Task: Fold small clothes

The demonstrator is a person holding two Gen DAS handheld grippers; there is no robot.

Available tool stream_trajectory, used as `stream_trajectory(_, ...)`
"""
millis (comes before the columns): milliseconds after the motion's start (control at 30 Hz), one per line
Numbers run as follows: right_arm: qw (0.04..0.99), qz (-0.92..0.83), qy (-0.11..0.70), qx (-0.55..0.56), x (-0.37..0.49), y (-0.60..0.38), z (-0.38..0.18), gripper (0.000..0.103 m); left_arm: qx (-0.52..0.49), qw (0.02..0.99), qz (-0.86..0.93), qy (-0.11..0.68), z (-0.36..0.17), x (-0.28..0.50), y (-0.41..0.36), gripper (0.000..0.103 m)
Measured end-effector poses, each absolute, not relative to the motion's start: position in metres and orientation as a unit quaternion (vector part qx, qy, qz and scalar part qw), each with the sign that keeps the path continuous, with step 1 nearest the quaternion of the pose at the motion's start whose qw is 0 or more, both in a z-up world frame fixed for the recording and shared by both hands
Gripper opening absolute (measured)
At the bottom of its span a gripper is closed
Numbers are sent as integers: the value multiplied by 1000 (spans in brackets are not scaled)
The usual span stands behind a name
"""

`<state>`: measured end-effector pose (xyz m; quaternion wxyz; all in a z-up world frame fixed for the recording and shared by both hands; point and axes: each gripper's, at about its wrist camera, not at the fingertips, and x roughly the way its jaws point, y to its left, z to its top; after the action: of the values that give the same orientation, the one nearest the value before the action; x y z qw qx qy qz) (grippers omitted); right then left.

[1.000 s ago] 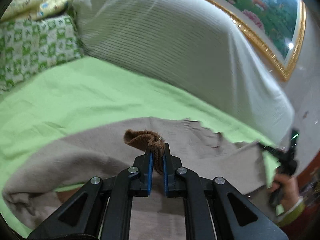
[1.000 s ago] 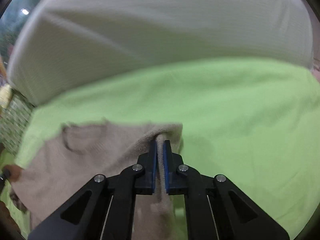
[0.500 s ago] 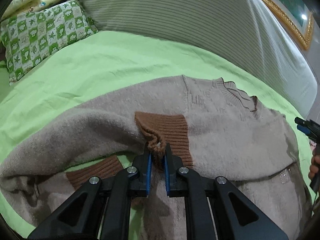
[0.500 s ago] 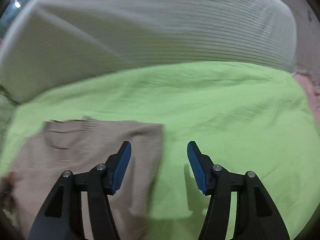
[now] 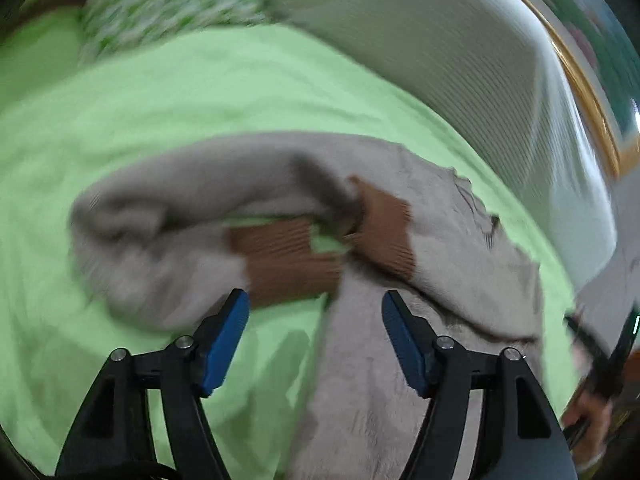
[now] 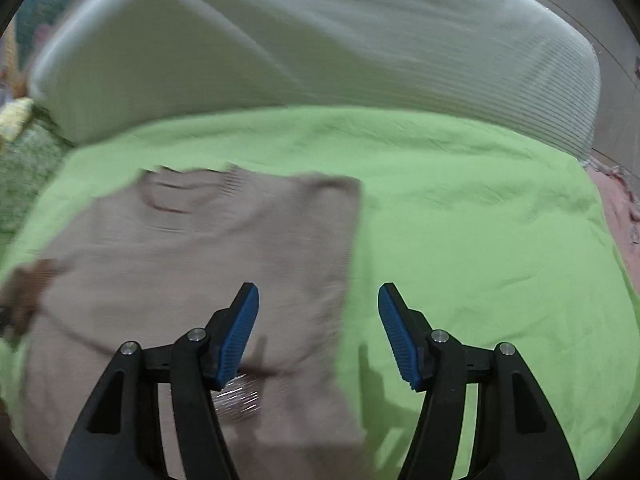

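A small beige sweater (image 5: 400, 360) (image 6: 192, 272) with brown ribbed cuffs (image 5: 380, 232) lies on the green sheet (image 5: 160, 120). In the left wrist view one sleeve is folded across the body, and both cuffs lie just beyond my left gripper (image 5: 316, 316). Its jaws are opening and nothing is between them. My right gripper (image 6: 318, 312) hovers over the sweater's straight right edge, its jaws opening, with no cloth pinched. The neckline (image 6: 172, 196) points to the far side. The picture is blurred by motion.
A large white striped cushion (image 6: 320, 40) runs along the far side of the bed. A green patterned pillow (image 5: 160, 0) sits at the far left. A framed picture (image 5: 600, 80) hangs behind. Pink cloth (image 6: 624, 216) lies at the right edge. A hand (image 5: 588, 416) holds the other gripper.
Both grippers let go of the sweater and stand open. The left one dropped the brown cuff onto the body and pulled back. The right one released the side edge, which now lies flat.
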<state>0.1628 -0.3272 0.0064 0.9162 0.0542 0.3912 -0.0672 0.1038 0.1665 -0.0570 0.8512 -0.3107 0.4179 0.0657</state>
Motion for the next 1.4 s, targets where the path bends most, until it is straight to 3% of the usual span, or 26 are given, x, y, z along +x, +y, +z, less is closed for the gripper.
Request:
stream_trajectory(233, 910, -15, 401, 103, 116, -282, 3, 67, -492, 769, 62, 402, -79, 84, 213, 73)
stream_trajectory(367, 901, 3, 417, 121, 103, -260, -10, 67, -566, 742, 82, 349, -73, 57, 215, 75)
stream_trajectory(567, 895, 17, 431, 118, 88, -240, -11, 67, -629, 715, 80, 295, -66, 81, 229, 80)
stream_trajectory(667, 895, 22, 431, 116, 88, -235, -10, 67, -641, 684, 155, 312, -83, 90, 248, 80)
stream_trajectory(767, 895, 21, 430, 120, 89, -235, -9, 67, -709, 631, 167, 266, -104, 87, 266, 80)
stream_trajectory(833, 895, 22, 428, 124, 89, -238, -9, 67, -701, 640, 184, 257, -98, 91, 272, 77)
stream_trajectory(867, 895, 21, 429, 122, 90, -239, -10, 67, -681, 657, 198, 254, -90, 96, 277, 69)
stream_trajectory(900, 895, 19, 430, 121, 91, -240, -11, 67, -661, 675, 206, 255, -84, 101, 280, 43)
stream_trajectory(967, 894, 15, 431, 122, 93, -244, -13, 67, -596, 721, 209, 285, -70, 116, 286, 12)
stream_trajectory(1033, 895, 10, 428, 128, 92, -251, -13, 67, -547, 759, 199, 292, -50, 120, 281, 10)
stream_trajectory(1167, 901, -9, 412, 137, 84, -267, -9, 67, -366, 878, 125, 284, 47, 148, 209, 9)
stream_trajectory(1233, 904, -20, 401, 148, 79, -277, -4, 67, -252, 916, 52, 308, 85, 178, 141, 13)
stream_trajectory(1267, 905, -26, 395, 156, 76, -283, -2, 67, -207, 922, 16, 326, 93, 193, 108, 32)
stream_trajectory(1300, 906, -31, 390, 164, 74, -289, 1, 67, -160, 924, -32, 346, 95, 207, 66, 61)
stream_trajectory(1367, 907, -42, 380, 176, 69, -300, 6, 67, -89, 924, -80, 362, 84, 217, -2, 82)
stream_trajectory(1400, 908, -49, 375, 180, 66, -305, 8, 67, -34, 921, -88, 377, 67, 218, -39, 82)
